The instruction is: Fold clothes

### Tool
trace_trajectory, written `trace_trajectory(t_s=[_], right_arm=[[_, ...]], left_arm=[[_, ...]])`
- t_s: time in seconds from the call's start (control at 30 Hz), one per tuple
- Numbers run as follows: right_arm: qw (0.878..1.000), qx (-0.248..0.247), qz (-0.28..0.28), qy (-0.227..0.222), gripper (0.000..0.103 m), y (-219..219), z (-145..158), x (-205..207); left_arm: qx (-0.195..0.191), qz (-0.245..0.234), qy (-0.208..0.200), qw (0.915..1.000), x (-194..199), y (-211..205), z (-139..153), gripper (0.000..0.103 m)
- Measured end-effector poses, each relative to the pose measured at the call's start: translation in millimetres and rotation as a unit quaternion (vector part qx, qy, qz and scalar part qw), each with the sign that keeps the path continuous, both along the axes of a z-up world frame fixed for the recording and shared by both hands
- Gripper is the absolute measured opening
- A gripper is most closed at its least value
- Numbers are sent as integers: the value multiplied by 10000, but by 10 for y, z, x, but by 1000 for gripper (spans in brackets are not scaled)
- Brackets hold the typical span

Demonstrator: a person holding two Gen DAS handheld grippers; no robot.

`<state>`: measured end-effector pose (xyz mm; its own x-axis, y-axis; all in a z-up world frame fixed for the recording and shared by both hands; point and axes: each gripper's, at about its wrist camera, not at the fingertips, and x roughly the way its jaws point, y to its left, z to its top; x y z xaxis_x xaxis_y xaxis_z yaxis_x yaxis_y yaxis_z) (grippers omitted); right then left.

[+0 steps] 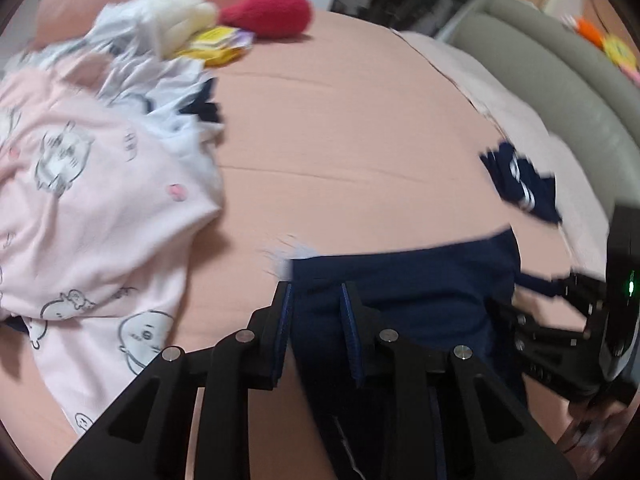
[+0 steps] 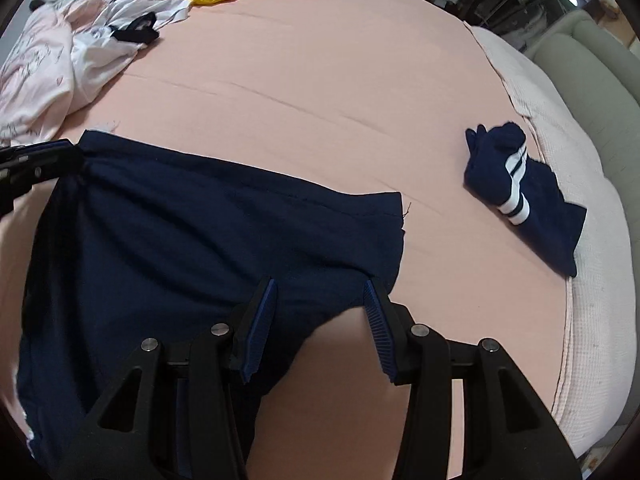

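Note:
A dark navy garment (image 2: 208,232) lies spread on the pink bed sheet (image 2: 320,92); it also shows in the left wrist view (image 1: 400,300). My left gripper (image 1: 316,292) has its fingers apart with the garment's left edge between them. In the right wrist view the left gripper (image 2: 72,152) sits at the garment's upper left corner. My right gripper (image 2: 320,288) is open over the garment's lower right edge. In the left wrist view the right gripper (image 1: 568,284) sits at the garment's right side.
A folded navy item with white stripes (image 2: 520,196) lies near the bed's right edge. A pile of pink and white clothes (image 1: 80,184) lies at the left. A red plush (image 1: 268,12), a white plush (image 1: 180,12) and a yellow packet (image 1: 216,44) lie at the back.

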<state>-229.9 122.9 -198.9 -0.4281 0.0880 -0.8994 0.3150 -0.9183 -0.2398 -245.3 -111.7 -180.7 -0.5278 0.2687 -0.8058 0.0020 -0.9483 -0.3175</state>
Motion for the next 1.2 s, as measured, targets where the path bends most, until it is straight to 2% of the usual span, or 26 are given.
trace_trajectory(t_s=[0.07, 0.13, 0.17, 0.2, 0.3, 0.37, 0.43, 0.53, 0.57, 0.63, 0.73, 0.77, 0.9, 1.03, 1.07, 1.17, 1.2], right_arm=[[10000, -11, -49, -17, 46, 21, 15, -8], [10000, -13, -31, -15, 46, 19, 25, -12], [10000, -8, -21, -21, 46, 24, 27, -11], [10000, -23, -22, -33, 46, 34, 30, -10], [9996, -267, -30, 14, 46, 88, 90, -14], [9988, -469, -11, 118, 47, 122, 147, -33], [9988, -452, -26, 205, 47, 110, 164, -67], [9976, -672, -32, 182, 48, 142, 113, -191], [9989, -437, -143, 133, 47, 196, 33, -295], [9976, -527, -424, 132, 47, 334, 57, -345], [9846, -1636, -574, -214, 48, 593, 225, -323], [9811, -1834, -534, -302, 48, 627, 301, -232], [9837, -1766, -91, -339, 48, 610, 485, 301], [9818, -1850, 30, -432, 48, 608, 439, 1012], [9799, -1948, 28, -438, 48, 629, 403, 1217], [9742, -2211, -43, -453, 48, 709, 280, 1638], [9740, -2208, -71, -498, 48, 737, 235, 1709]], left_arm=[[-51, -133, -39, 9999, -24, 95, -45, 26], [-543, -242, -124, 9982, -58, 222, -89, 27], [-593, -184, -174, 9979, -67, 207, -102, 27], [-495, -60, -226, 9985, -71, 142, -110, 31], [-141, 188, -153, 9996, -47, 17, -59, 30], [-168, 15, -94, 9998, -30, 110, -60, 30], [-264, -221, -63, 9994, -19, 236, -80, 31], [-769, -168, -237, 9966, -40, 228, -151, 33], [-683, -22, -326, 9971, -38, 140, -121, 33], [-294, 171, -291, 9990, 28, -32, -8, 34], [-278, 194, -146, 9993, 234, -69, 153, 34], [-252, 175, -186, 9994, 308, -40, 179, 34], [8, 95, -790, 9968, 721, 132, 98, 34], [76, 364, -917, 9951, 1239, 317, 86, 34], [121, 410, -855, 9954, 1333, 386, 121, 34], [268, 703, -151, 9970, 1760, 438, 290, 35], [207, 709, 27, 9973, 1860, 451, 323, 39]])
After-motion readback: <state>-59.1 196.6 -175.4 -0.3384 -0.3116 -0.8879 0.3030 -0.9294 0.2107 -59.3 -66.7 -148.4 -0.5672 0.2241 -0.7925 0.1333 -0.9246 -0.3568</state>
